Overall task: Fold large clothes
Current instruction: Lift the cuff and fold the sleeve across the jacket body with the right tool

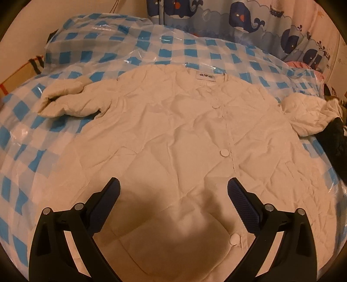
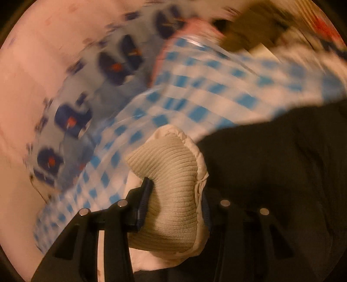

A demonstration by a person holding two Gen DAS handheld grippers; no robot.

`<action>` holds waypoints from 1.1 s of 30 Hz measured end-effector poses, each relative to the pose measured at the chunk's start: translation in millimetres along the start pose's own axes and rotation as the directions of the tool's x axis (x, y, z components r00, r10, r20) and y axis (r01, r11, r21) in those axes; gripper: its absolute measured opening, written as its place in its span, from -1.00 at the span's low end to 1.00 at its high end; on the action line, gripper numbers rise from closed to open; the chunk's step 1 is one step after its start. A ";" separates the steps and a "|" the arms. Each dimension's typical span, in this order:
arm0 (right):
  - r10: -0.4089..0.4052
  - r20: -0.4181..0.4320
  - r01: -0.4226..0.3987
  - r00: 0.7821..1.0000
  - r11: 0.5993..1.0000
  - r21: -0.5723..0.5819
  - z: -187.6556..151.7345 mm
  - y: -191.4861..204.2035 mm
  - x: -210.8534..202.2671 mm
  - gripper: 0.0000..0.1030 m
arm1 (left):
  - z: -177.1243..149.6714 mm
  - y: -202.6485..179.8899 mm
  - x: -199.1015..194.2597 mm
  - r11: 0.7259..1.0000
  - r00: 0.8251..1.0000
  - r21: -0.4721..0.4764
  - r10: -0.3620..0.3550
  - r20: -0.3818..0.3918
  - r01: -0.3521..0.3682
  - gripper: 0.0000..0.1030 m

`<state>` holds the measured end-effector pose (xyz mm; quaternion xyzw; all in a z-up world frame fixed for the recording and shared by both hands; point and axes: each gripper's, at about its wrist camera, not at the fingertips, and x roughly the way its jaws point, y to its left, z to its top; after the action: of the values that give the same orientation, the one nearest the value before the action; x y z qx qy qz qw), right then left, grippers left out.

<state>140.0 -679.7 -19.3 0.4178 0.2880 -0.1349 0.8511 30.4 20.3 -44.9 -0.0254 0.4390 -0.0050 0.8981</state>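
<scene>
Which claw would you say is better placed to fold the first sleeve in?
Right, probably. The right claw is shut on the ribbed cuff, ready to carry it across. The left claw hangs open over the jacket, holding nothing.

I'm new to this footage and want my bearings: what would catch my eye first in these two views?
The cream button-front jacket lies spread flat across the blue-and-white checked cover, filling the left wrist view, with the open left gripper above its lower part. In the blurred right wrist view, the right gripper is shut on the jacket's ribbed cuff. Whale-print fabric hangs behind.
</scene>
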 end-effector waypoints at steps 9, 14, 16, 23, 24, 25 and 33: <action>-0.007 0.102 -0.010 0.995 0.985 0.170 5.1 -72.2 -36.0 0.30 | -2.5 -11.2 2.0 0.999 0.999 0.035 -0.031 0.010 0.030 0.86; 0.173 0.142 -0.155 0.975 0.980 -0.129 -1.3 7.7 -64.7 0.61 | -3.6 -17.2 -4.7 0.998 0.999 0.056 -0.024 0.046 0.021 0.86; 0.192 0.076 -0.172 0.978 0.963 -0.209 -13.4 37.9 -47.4 0.70 | -4.2 -18.4 -4.4 0.998 0.999 0.059 -0.018 0.045 0.016 0.86; -0.099 -0.094 0.088 0.991 0.990 -0.109 -57.7 -21.0 39.2 0.65 | 0.5 -9.8 -11.8 0.999 0.997 0.046 -0.010 0.077 0.006 0.86; -0.104 -0.053 0.096 0.993 0.987 -0.125 -63.0 -14.6 27.9 0.65 | 1.8 -7.8 -14.5 0.999 0.996 0.045 -0.009 0.089 0.005 0.86; -0.080 0.002 0.079 0.997 0.983 -0.166 -72.2 -2.7 9.0 0.65 | 3.6 -4.7 -18.9 0.999 0.994 0.040 -0.009 0.107 0.004 0.86; 0.272 -0.111 -0.294 0.956 0.889 -0.350 -210.8 72.7 -99.1 0.73 | 51.5 24.6 -41.1 0.793 0.781 0.191 0.470 0.412 -0.578 0.86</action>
<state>15.5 -469.8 -15.8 0.2946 0.2690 0.0588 0.9151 45.4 48.3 17.9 0.2384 0.2584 0.1846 0.9178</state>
